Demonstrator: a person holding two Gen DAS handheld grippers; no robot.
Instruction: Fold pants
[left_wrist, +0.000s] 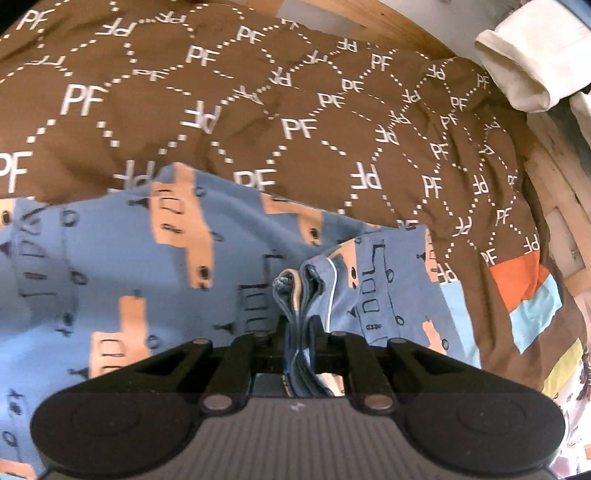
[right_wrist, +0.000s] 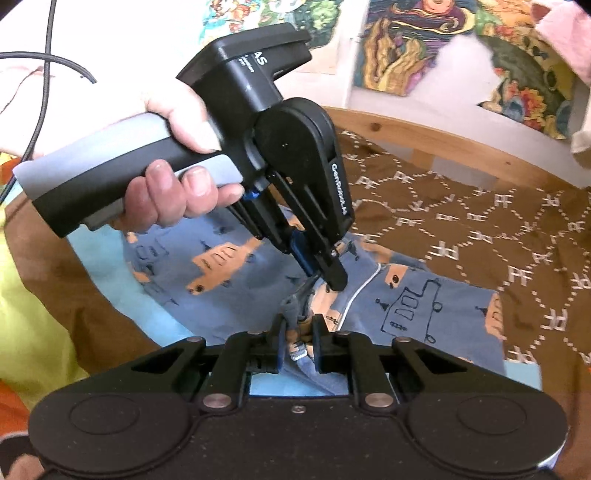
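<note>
The left gripper (right_wrist: 334, 282) is tilted steeply down, its fingers pressed together on a bunch of cloth. A bare hand (right_wrist: 177, 162) wraps its grey handle. The right gripper (right_wrist: 298, 341) has its fingers close together on gathered cloth too.

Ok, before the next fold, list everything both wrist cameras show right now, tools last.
pants: one, blue with orange truck print, bunched on the bedspread
bedspread: one, brown with white PF pattern, orange and light-blue patches at one edge, under the pants
bed frame: one, light wood, far edge
cloth roll: one, cream, beyond the bedspread
cable: black, upper left
left hand: one, holding the left tool's handle
left tool: black, shut on pants
right tool: black, shut on pants
</note>
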